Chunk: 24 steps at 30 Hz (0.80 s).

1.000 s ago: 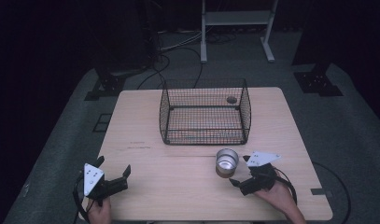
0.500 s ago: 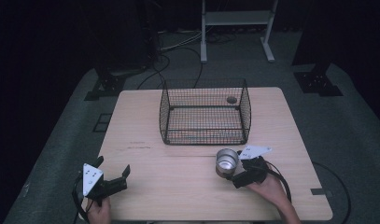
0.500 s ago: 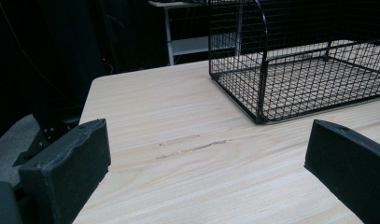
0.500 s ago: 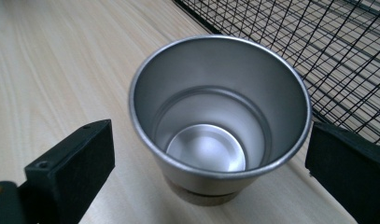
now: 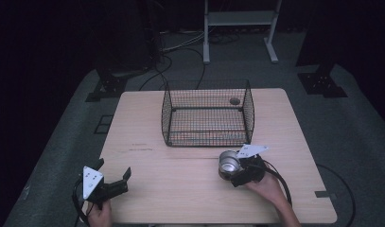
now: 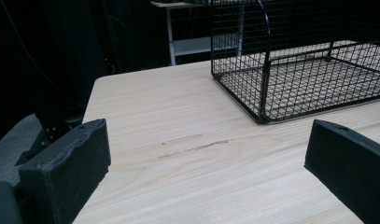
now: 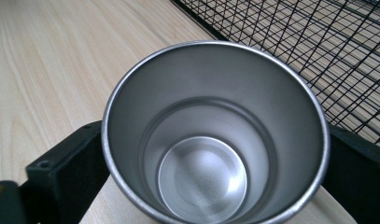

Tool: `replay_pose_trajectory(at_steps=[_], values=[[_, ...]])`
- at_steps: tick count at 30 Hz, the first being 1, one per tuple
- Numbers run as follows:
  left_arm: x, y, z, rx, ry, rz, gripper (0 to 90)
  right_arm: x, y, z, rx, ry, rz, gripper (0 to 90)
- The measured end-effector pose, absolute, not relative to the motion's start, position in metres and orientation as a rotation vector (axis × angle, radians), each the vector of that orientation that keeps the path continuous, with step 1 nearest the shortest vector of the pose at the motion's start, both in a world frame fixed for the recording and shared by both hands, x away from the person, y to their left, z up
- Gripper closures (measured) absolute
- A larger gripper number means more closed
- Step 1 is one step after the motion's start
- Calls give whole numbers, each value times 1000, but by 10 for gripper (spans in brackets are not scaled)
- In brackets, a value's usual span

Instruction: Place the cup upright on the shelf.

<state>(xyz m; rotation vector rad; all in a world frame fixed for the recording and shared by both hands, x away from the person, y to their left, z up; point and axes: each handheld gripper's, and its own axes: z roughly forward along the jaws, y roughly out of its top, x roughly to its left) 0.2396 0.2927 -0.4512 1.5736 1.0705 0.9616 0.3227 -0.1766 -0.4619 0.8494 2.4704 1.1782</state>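
My right gripper (image 5: pixel 237 174) has the steel cup (image 5: pixel 229 163) between its 2 jaws, one black pad on each side of the cup's wall, and from how snugly they flank it I judge they are pinching it, not merely framing it. The cup stands on the table (image 5: pixel 180 189) just in front of the wire basket (image 5: pixel 206 116), near its right front corner, and the basket lies straight ahead and slightly left of my right hand (image 5: pixel 266 189), so the coming move, as I read it, turns on lifting the cup over the near wall and forward. The cup's long axis looks tilted a little toward the basket. My left gripper (image 5: pixel 115 182) sits well apart at the near left of the table, jaws spread and holding nothing, so the right is plainly the nearer. The high view gives the layout and a small round thing (image 5: pixel 234 100) at the basket's far right. The right gripper view shows the cup (image 7: pixel 215 135) is bare inside, with the basket (image 7: pixel 318 51) mesh just beyond its rim. The left gripper view shows the basket (image 6: pixel 295 60) with its floor bare at that end.
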Motion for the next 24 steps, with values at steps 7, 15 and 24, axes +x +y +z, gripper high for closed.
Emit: replay_pose_trajectory(at_steps=[7,15,24], values=[[240,291,-451,1578,1070,960,0,326,-179,-463,891,2481,1222,86],[239,292,-451,1579,1069,964,0,327,-178,-463,865,2495,1236,143],[239,292,-450,1576,1068,967,0,326,-178,-462,830,2482,1214,166]])
